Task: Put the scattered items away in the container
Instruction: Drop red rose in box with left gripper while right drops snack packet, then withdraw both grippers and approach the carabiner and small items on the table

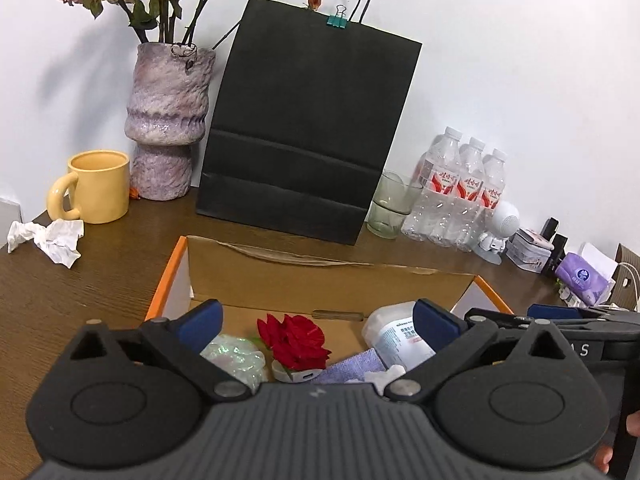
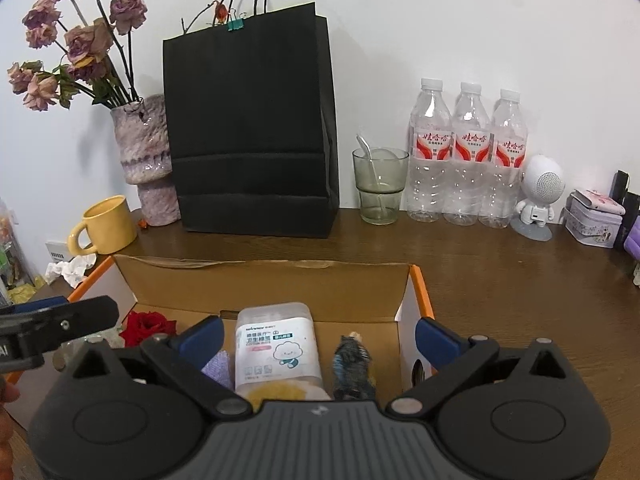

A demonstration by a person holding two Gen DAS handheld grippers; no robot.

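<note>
Both your grippers are spread wide with nothing pinched: the left gripper (image 1: 320, 328) hangs over the left half of the cardboard box (image 1: 320, 276), the right gripper (image 2: 320, 338) over the right half. Under the left jaws you've got the red rose (image 1: 294, 340), a shiny plastic wad (image 1: 236, 358) and a purple cloth (image 1: 352, 364). Under the right jaws, the cotton swab tub (image 2: 278, 346) lies flat with a small dark figurine (image 2: 353, 364) just beside it. Still out on the desk (image 2: 500, 280): a crumpled tissue (image 1: 48, 240) near the left edge, next to the yellow mug (image 1: 96, 186). Along the back edge sit the vase (image 1: 168, 120), black paper bag (image 1: 308, 132), glass (image 2: 378, 186) and three water bottles (image 2: 468, 156).
</note>
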